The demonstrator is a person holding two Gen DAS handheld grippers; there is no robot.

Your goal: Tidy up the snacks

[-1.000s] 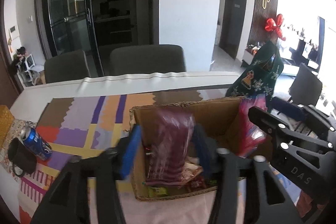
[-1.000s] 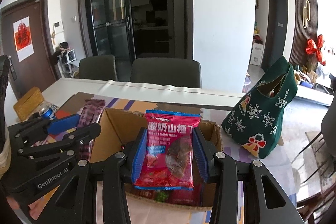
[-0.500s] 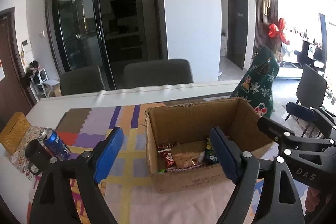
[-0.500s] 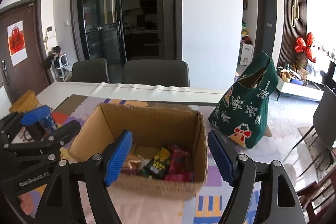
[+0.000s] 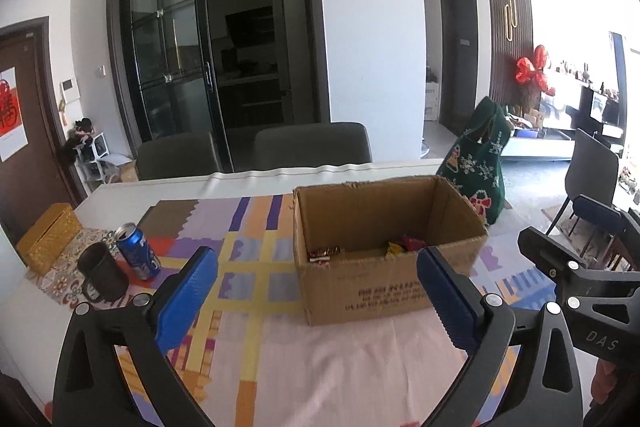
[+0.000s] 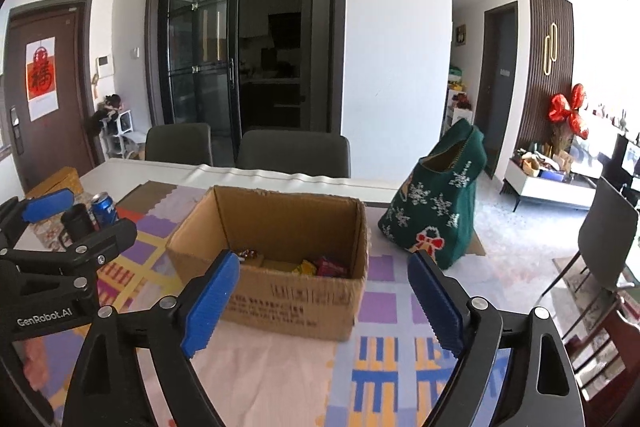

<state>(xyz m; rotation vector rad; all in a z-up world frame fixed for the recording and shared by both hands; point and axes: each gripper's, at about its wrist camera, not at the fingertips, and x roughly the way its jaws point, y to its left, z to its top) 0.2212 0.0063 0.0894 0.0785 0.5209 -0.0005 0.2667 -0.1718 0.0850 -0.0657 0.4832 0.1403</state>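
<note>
Hovering grippers: the left gripper [image 5: 316,291] and right gripper [image 6: 320,301] hang on the near side of the cardboard box [image 5: 384,251], jaws just spread wide, nothing between them.
Progress: snack packets [image 6: 320,265] already lie on the box floor; no loose snacks show outside it, so little seems left.
Box axis: long side runs left to right, mouth facing up.
Beyond the box: a green bag [image 6: 436,207].
</note>
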